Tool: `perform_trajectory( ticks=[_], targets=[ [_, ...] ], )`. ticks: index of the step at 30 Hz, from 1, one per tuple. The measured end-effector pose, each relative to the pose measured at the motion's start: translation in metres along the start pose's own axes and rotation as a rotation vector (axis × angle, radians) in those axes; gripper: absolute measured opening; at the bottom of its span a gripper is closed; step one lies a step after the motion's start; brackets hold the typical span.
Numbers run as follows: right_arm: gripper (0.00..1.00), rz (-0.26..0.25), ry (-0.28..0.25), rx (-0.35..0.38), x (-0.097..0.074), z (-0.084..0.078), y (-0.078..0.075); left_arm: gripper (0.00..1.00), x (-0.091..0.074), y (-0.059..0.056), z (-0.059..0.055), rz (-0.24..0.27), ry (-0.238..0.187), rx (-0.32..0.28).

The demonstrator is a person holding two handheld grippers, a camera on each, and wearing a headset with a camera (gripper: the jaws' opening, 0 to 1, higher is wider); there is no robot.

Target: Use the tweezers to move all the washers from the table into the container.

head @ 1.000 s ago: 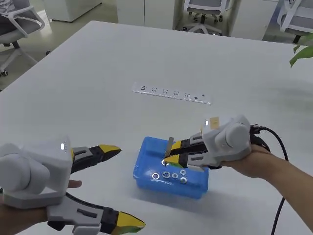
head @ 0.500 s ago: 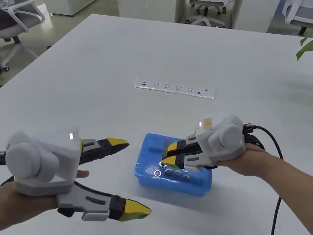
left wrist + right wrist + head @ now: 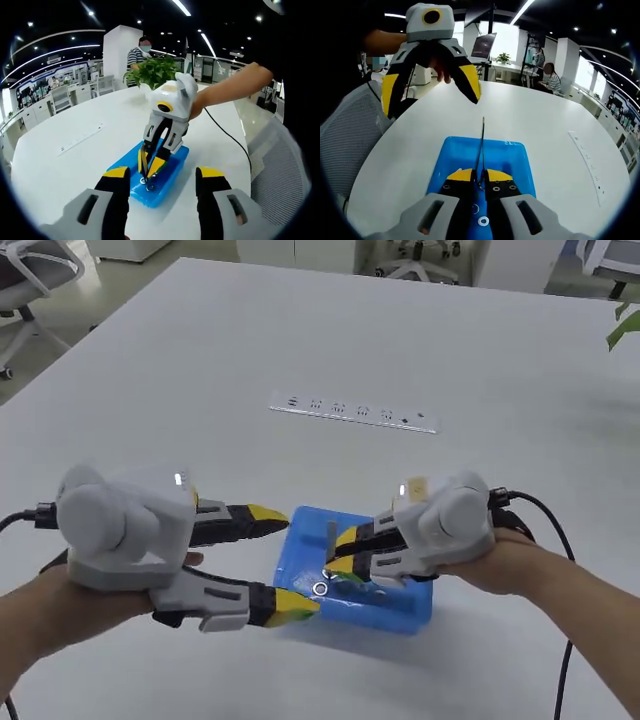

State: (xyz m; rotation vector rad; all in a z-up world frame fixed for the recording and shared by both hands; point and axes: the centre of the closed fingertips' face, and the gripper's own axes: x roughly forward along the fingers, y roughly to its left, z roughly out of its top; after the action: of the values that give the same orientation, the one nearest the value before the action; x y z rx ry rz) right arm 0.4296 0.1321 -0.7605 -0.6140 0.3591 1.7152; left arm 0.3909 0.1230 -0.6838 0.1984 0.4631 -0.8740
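**Entry: workbench, tweezers task**

- Landmark: container point(image 3: 405, 608), a shallow blue tray on the white table point(image 3: 200, 370). All places below are given from it.
- Washers point(image 3: 483, 220): small metal rings on the container's floor, gathered at the end nearest the right gripper. The head view showed one point(image 3: 319, 589) by the front wall. The left gripper view showed a few point(image 3: 143, 181) directly under the right gripper's jaw tips.
- Tweezers point(image 3: 481, 142): thin grey pair. The long axis ran along the container's length, from the right gripper's jaws toward the far end. The free end stood raised above the floor, well above the washers.
- Right gripper point(image 3: 480, 176): above the container, jaws nearly together and clamped on the tweezers' lower part. It was the nearer of the two to the washers, which lay below and just behind its tips.
- Left gripper point(image 3: 292, 562): at the container's opposite end, jaws spread wide and holding nothing. The container lay ahead of and between its jaws. Whether the lower jaw touched the wall could not be told.
- Power strip point(image 3: 352, 412): flat on the table, well beyond the container's far side.
- Judgement: any further pick would fall to the right gripper, which would need to tilt the tweezers down first. The left gripper looked placed to steady the container.
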Motion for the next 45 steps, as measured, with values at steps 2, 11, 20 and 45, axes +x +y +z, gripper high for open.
perform_trajectory(
  ticks=[2,11,20,45],
  targets=[
    [0.09,0.002,0.002,-0.005,0.001,0.000,0.000,0.53,0.003,0.003,0.000,-0.013,0.005,0.016],
    [0.09,0.001,0.005,-0.008,0.002,0.001,-0.001,0.30,0.017,0.019,0.002,-0.028,0.023,0.092],
    [0.09,0.003,0.010,-0.018,0.002,0.002,0.000,0.15,0.029,0.028,0.006,-0.047,0.028,0.145],
    [0.11,0.005,0.003,-0.062,-0.002,0.004,0.002,0.05,0.037,0.019,0.014,-0.119,0.035,0.207]
  ],
)
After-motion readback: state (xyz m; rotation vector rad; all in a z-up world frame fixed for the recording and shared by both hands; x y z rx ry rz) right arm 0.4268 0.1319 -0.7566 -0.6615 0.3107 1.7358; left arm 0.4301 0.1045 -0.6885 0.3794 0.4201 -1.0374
